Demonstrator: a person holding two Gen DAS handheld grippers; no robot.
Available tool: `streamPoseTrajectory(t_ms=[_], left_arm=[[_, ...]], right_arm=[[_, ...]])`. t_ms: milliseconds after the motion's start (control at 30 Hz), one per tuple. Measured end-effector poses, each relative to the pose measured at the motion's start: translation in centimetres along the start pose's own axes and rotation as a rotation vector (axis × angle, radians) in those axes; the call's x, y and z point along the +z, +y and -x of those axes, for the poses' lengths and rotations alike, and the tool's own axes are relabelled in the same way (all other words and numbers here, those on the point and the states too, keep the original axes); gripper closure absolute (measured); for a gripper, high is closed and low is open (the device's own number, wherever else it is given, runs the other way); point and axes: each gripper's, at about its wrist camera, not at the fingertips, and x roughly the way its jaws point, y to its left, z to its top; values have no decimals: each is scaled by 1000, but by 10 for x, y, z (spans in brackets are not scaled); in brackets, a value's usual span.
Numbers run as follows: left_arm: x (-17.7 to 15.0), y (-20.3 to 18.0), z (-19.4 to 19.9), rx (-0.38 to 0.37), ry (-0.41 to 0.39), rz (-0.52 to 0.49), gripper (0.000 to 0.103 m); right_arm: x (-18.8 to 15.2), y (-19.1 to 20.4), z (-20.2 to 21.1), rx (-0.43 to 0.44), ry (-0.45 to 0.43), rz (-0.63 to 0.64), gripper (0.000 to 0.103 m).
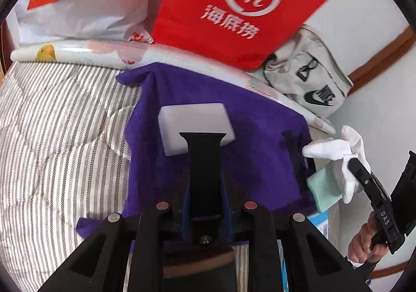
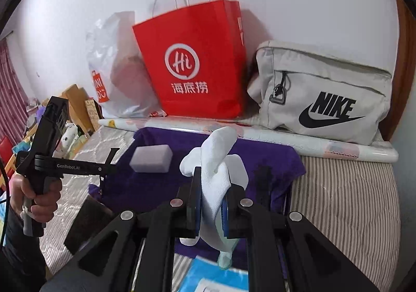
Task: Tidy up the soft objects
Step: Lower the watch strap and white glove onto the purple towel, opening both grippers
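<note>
A purple towel [image 1: 208, 120] lies spread on the striped bed, and a white sponge block [image 1: 195, 125] rests on it. My left gripper [image 1: 204, 141] is shut with nothing between its fingers, its tips just in front of the sponge. It shows from the side in the right wrist view [image 2: 110, 162], beside the sponge [image 2: 152, 158]. My right gripper [image 2: 210, 188] is shut on a white glove [image 2: 215, 162] and holds it above the towel [image 2: 273, 159]. A pale green cloth [image 1: 325, 188] hangs with the glove [image 1: 335, 149] at the towel's right edge.
A red paper bag [image 2: 197, 63], a white plastic bag [image 2: 114, 68] and a grey Nike bag [image 2: 325, 94] stand against the wall behind the towel. A rolled sheet [image 2: 312, 143] lies in front of them. The striped quilt [image 1: 57, 136] spreads left. Blue packaging [image 2: 215, 279] lies near.
</note>
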Motion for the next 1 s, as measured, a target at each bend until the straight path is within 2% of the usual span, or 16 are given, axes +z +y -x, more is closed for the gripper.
streamPoseTrajectory(t_ms=[333, 533, 700, 833, 900, 967, 1000], left_arm=[[6, 6, -25, 5, 36, 1, 82], [7, 7, -36, 47, 55, -6, 82], [5, 4, -43, 58, 75, -21, 81], [3, 4, -40, 61, 75, -17, 71], [1, 2, -37, 71, 68, -24, 60], [-2, 2, -30, 67, 55, -35, 53], [-2, 1, -27, 66, 54, -37, 49]], right_arm=[[-1, -15, -47, -23, 79, -7, 91], [-6, -18, -64, -40, 149, -16, 89], [-8, -19, -67, -48, 165, -23, 88], [-9, -15, -70, -44, 191, -7, 87], [-11, -10, -69, -53, 196, 10, 86], [-12, -7, -67, -45, 198, 16, 79], [-12, -7, -67, -41, 199, 14, 68]])
